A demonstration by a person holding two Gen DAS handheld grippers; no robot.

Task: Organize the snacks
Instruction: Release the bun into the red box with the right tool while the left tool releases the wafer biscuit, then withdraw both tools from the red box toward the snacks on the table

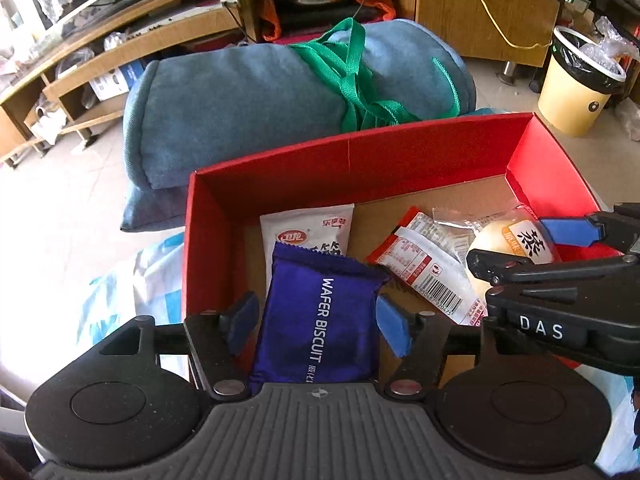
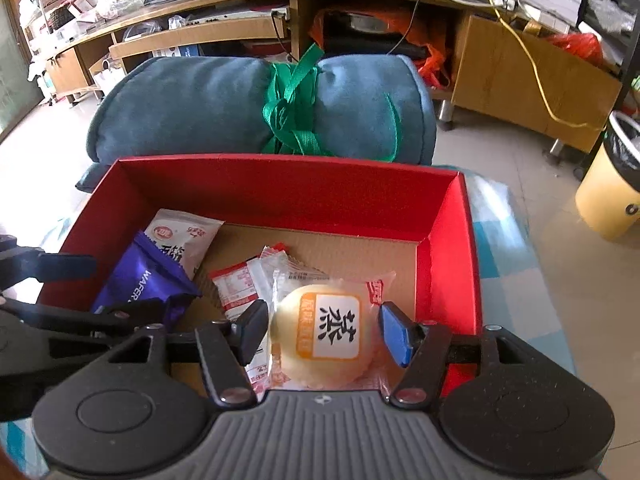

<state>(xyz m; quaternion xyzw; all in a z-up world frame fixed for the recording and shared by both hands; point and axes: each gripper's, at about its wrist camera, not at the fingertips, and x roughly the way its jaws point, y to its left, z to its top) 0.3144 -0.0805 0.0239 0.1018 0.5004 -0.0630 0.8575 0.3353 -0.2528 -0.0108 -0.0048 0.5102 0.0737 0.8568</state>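
Both snacks in hand sit over the open red cardboard box with a brown floor [image 1: 224,216], so the step looks like placing: 2 packets are being set down among the ones already inside.

The left hand-held gripper [image 1: 318,326] has the glossy purple foil wafer biscuit packet [image 1: 320,320] between its blue pads. The jaws stand moderately open and the pads lie just beside the packet's edges; whether they pinch it or have let go cannot be told. The packet's far end overlaps a white snack sachet with a red logo [image 1: 308,232] near the box's left wall.

The right hand-held gripper [image 2: 324,336] frames a round pale bun in a clear wrapper with an orange-and-white label [image 2: 324,340]. Its jaws are also part open, close to the wrapper's sides, and contact is again uncertain. The bun rests partly on a red-and-white barcoded packet [image 2: 240,284] toward the box's right wall.

A rolled blue cushion tied with green strap [image 2: 200,108] lies just behind the box.

My reading is that the next move calls for widening both sets of jaws fully and drawing each gripper back and up, clear of the box rim, without dragging the slippery wrappers along.
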